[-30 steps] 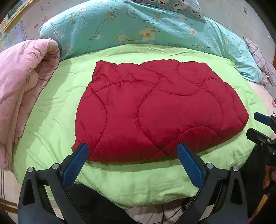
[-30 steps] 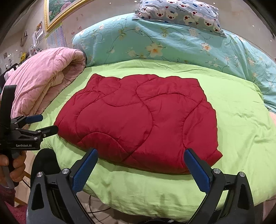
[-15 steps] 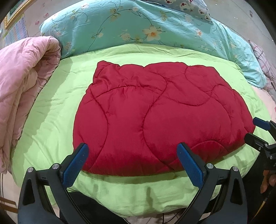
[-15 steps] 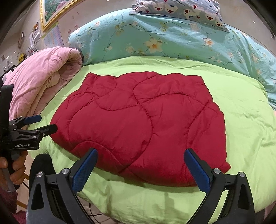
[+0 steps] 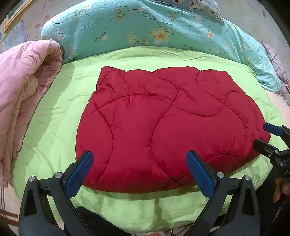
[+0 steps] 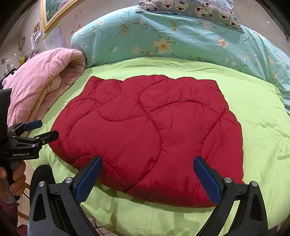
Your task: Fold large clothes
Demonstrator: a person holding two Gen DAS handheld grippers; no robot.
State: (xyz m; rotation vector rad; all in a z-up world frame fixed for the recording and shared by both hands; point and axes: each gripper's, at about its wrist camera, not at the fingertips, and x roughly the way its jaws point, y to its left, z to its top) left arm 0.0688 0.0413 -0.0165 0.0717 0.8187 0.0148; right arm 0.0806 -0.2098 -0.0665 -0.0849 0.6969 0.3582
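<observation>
A red quilted garment point(image 5: 163, 123) lies flat and folded on a green bed sheet point(image 5: 54, 112); it also shows in the right wrist view point(image 6: 154, 130). My left gripper point(image 5: 139, 163) is open and empty, its fingertips over the garment's near edge. My right gripper point(image 6: 147, 169) is open and empty, over the near edge further right. Each gripper shows in the other's view: the right gripper point(image 5: 266, 136) by the garment's right corner, the left gripper point(image 6: 43, 129) by its left corner.
A rolled pink quilt point(image 5: 23, 94) lies along the bed's left side. A turquoise floral duvet point(image 5: 145, 27) and a bear-print pillow point(image 6: 195, 9) are piled at the back. The green sheet's front edge point(image 6: 154, 217) hangs just below the grippers.
Both grippers have moved forward toward the bed, so the red garment's near edge now lies between their fingertips. Both stay open. The garment has not moved.
</observation>
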